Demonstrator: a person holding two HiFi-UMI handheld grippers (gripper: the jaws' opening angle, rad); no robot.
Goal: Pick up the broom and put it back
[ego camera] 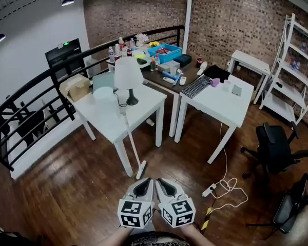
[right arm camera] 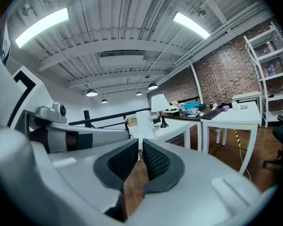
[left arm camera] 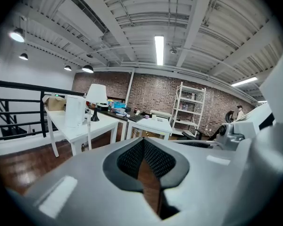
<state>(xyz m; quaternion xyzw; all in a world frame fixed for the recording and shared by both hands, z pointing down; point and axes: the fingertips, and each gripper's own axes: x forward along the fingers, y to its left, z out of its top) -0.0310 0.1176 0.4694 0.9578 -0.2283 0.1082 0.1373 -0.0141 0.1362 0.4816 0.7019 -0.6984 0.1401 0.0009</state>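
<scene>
Broom [ego camera: 133, 145] seemingly against table [ego camera: 105, 119] edge; open floor [ego camera: 92, 183]

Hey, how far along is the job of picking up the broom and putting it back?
Nothing looks done: the broom leans against the white table, its head on the wooden floor. Nothing is in hand: the left gripper and right gripper are shut and empty, side by side short of the broom. Left to do: reach it, grip the handle, lift it and put it back.
</scene>
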